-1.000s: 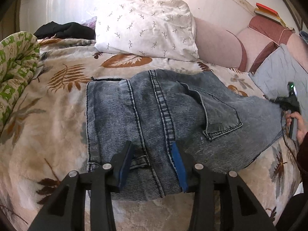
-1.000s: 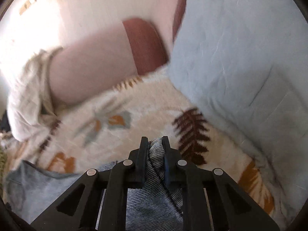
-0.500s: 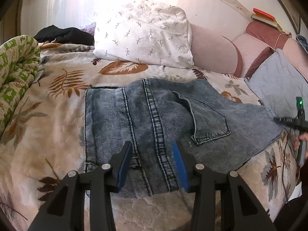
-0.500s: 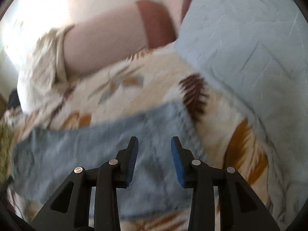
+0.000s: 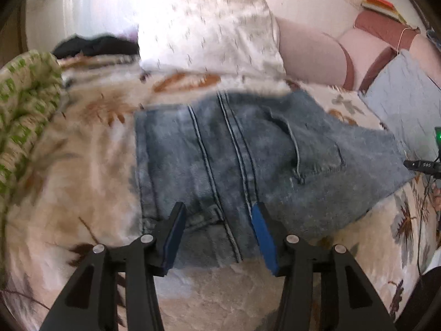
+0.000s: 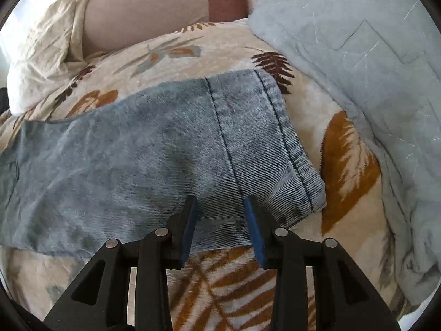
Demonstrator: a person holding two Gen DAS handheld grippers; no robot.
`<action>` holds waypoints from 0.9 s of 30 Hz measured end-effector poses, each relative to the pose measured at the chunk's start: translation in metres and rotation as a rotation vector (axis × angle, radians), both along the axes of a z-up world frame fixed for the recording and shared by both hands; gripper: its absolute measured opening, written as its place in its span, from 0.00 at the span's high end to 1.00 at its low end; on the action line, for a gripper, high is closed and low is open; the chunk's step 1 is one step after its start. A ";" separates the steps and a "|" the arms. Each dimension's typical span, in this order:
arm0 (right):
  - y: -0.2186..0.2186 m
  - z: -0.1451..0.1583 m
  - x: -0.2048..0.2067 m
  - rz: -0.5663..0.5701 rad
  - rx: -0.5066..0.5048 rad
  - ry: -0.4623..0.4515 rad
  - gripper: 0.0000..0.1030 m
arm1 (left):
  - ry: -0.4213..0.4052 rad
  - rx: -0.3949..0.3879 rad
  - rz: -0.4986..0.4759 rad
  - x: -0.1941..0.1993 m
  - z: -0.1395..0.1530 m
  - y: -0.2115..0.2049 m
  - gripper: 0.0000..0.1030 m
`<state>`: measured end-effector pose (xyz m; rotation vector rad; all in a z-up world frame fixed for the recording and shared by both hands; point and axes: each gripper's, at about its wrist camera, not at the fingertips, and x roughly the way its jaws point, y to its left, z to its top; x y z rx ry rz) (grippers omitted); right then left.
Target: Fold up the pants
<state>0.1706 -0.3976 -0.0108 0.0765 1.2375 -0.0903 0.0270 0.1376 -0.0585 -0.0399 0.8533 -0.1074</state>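
We are working over a pair of jeans [image 5: 248, 160] lying flat and already doubled on the leaf-print blanket [image 5: 82, 165], below the white pillow [image 5: 209, 33]. Our left gripper [image 5: 217, 220] is hovering over the near edge with its jaws opening and nothing pinched, apparently letting the denim settle, though this view is blurred. Our right gripper [image 6: 220, 215] is opening over the hem end [image 6: 289, 165], gripping nothing, leaving the cloth lying smooth.
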 end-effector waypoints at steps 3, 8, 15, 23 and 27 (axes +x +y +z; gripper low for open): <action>0.032 0.026 0.005 0.099 0.089 -0.109 0.64 | -0.105 -0.020 -0.033 -0.006 0.020 -0.006 0.49; 0.104 0.045 0.013 0.263 0.291 -0.189 0.63 | -0.185 -0.083 -0.134 -0.013 0.035 -0.036 0.49; 0.184 0.028 0.004 0.440 0.308 -0.117 0.63 | -0.122 -0.096 -0.155 0.000 0.022 -0.079 0.42; 0.220 -0.004 -0.016 0.474 0.091 -0.007 0.63 | 0.033 0.087 -0.092 0.020 -0.021 -0.101 0.39; 0.221 -0.028 -0.029 0.494 0.049 0.048 0.62 | 0.054 0.103 -0.101 0.020 -0.023 -0.100 0.36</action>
